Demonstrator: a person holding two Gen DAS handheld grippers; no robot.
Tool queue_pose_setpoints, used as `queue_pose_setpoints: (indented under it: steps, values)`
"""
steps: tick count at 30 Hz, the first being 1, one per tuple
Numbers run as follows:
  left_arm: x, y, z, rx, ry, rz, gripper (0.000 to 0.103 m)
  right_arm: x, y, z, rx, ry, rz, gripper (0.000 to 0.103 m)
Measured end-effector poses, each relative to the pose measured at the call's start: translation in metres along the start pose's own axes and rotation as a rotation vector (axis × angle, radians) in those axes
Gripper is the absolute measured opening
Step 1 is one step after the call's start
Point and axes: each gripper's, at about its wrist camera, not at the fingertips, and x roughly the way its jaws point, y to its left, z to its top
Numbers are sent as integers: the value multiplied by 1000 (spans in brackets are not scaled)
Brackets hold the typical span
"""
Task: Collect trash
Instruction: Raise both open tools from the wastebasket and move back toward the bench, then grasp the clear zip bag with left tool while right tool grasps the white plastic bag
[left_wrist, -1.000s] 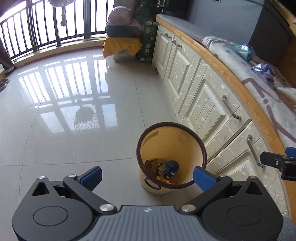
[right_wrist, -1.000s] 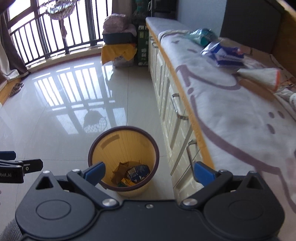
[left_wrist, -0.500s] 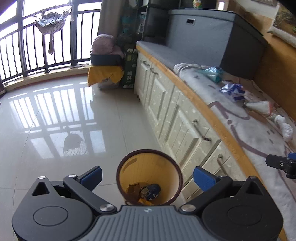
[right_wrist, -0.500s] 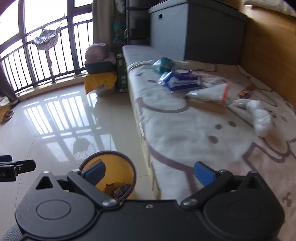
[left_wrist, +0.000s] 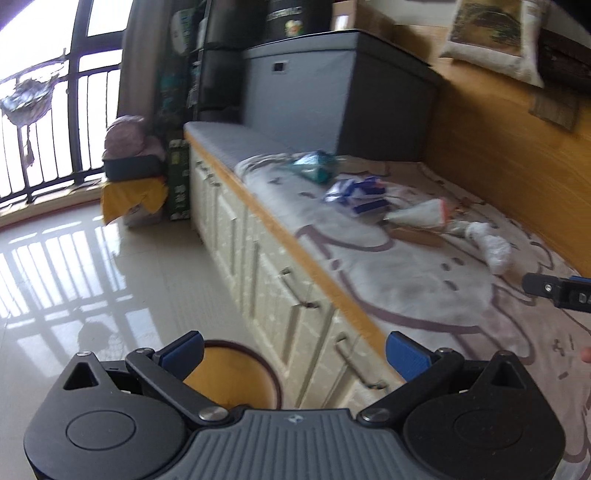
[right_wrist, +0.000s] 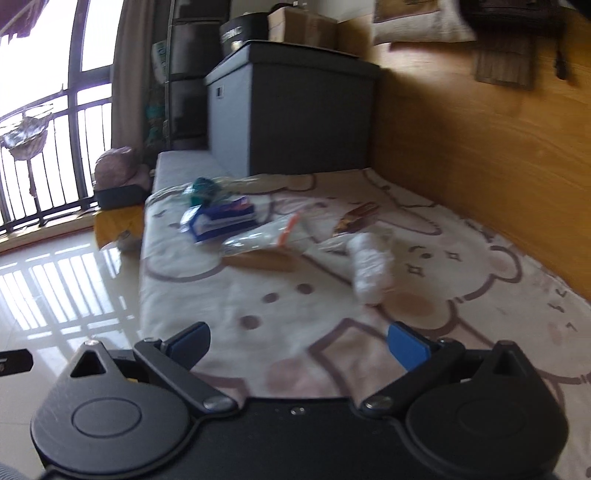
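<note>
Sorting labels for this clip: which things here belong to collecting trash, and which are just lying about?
Job:
- trash bin
- blue-white wrapper
- teal bag
- clear plastic bag
- crumpled white wad
- brown wrapper
- left gripper and right gripper, both open

Lying about:
- grey storage box
- bear blanket
- cushion

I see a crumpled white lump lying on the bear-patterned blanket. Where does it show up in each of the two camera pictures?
Left wrist view: the white lump lies at right of centre, far across the blanket.
Right wrist view: the white lump sits near the middle, ahead of the open fingers.
Shared landmark: the blue-and-white packet, lying beyond the lump in both.
</note>
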Motion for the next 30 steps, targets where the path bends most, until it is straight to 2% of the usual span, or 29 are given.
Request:
queue_pose_setpoints:
  steps: [5,10,13,18,24,30]
  values:
    - [20,-38,13,64,-31,-59,103,18,-32,0,53,-5,-16,103]
    - [45,-71,29,109,-85,-110,103,40,-45,2,50,2,-38,102]
    - [61,-87,37,150,-99,-127,103,55,-56,7,75,0,-39,94]
    - [90,-111,50,230,-108,-141,103,82,-71,16,125,-1,-27,89]
    - [123,-140,61,369,-146,-110,103,114,-83,22,184,-18,1,87]
    - [154,-163,61,493,-134,-63,103,132,-98,13,283,-18,62,86]
